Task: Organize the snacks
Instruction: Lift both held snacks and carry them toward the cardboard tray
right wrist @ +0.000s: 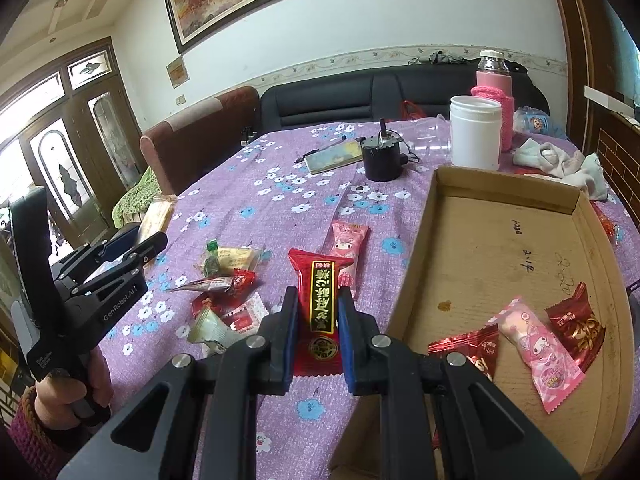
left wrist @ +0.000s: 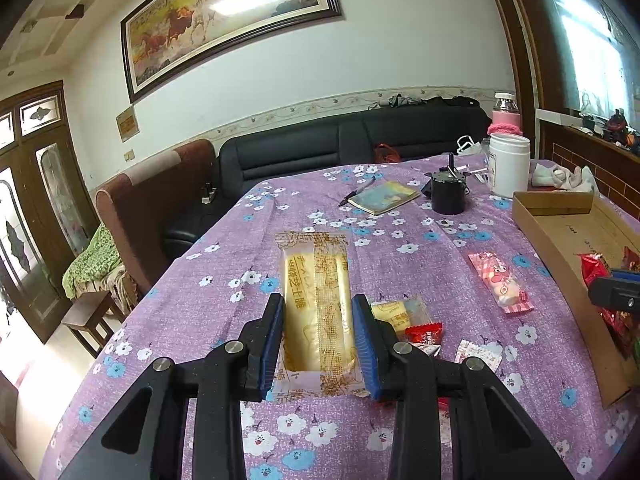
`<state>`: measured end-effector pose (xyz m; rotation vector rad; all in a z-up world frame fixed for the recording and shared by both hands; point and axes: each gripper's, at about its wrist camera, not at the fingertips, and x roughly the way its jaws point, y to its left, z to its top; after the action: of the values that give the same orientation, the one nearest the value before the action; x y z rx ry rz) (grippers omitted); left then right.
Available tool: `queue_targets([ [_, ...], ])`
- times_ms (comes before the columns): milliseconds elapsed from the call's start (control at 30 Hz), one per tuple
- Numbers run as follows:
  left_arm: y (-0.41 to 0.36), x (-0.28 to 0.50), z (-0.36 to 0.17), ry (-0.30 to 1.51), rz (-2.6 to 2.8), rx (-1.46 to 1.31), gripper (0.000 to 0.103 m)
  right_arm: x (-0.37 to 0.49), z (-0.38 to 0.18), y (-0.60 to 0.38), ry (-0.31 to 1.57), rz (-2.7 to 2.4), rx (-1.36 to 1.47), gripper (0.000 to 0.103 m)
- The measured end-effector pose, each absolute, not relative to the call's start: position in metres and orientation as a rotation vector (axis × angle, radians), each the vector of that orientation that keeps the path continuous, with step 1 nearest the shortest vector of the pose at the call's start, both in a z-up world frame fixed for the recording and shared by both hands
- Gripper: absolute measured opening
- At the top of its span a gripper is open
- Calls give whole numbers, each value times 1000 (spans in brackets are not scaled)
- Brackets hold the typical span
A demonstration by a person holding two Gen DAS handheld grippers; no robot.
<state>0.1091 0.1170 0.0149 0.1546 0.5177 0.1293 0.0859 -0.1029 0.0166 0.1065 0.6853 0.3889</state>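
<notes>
My left gripper (left wrist: 317, 312) is shut on a long yellow snack bar (left wrist: 314, 280) and holds it above the purple flowered tablecloth (left wrist: 400, 208). My right gripper (right wrist: 318, 300) is shut on a red snack packet (right wrist: 318, 292) with a black label, just left of the cardboard box (right wrist: 436, 200). The box holds a pink packet (right wrist: 536, 344) and two red packets (right wrist: 576, 324). Loose snacks (right wrist: 228, 264) lie on the cloth between the grippers, with a pink packet (right wrist: 348, 240) beyond the red one. The left gripper also shows in the right wrist view (right wrist: 154, 236).
At the table's far side stand a black pot (right wrist: 382, 156), a notebook with a pen (right wrist: 330, 156), a white jar (right wrist: 475, 136), a pink-sleeved bottle (right wrist: 494, 80) and a crumpled cloth (right wrist: 560, 164). A black sofa (left wrist: 340, 148) and a brown chair (left wrist: 156, 192) stand beyond the table.
</notes>
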Motion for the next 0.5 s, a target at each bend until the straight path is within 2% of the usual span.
queue_targets([
  [500,113,107,16,522,47,113,36,91,21,-126,686,347,186,17],
])
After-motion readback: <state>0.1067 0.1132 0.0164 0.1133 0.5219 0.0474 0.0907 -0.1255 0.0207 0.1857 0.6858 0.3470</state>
